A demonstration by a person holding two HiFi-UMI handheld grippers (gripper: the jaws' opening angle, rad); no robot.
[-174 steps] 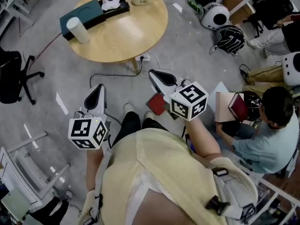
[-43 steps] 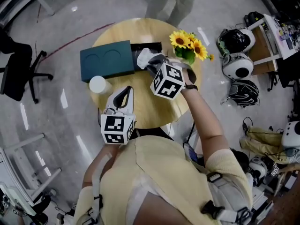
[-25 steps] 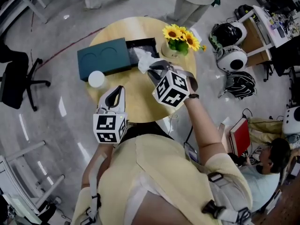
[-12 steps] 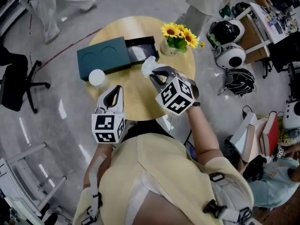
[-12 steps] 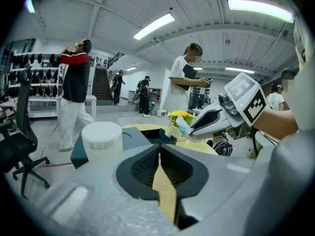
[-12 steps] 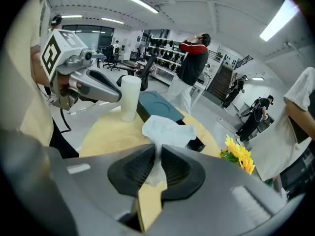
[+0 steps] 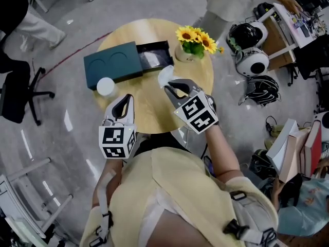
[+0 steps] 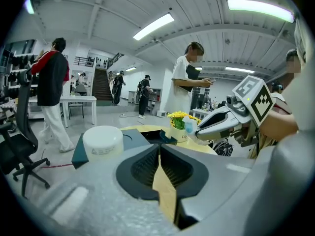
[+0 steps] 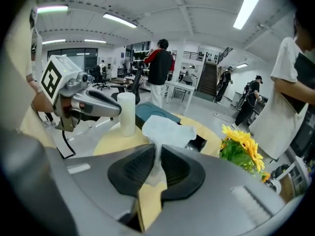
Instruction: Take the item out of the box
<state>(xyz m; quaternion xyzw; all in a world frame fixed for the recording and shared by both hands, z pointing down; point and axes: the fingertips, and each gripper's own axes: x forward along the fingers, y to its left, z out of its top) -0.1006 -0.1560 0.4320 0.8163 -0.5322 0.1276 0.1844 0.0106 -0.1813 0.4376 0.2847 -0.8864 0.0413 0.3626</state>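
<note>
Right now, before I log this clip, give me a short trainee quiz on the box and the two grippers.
1. What does the right gripper hold between its fingers?
A) a spoon
B) a white cloth
C) a pen

2. True or false: the drawer of the box stands open.

3. Fill in: the left gripper holds ____.

Key: 1 B. 2 True. 3 Nothing: its fingers are together and empty.
</note>
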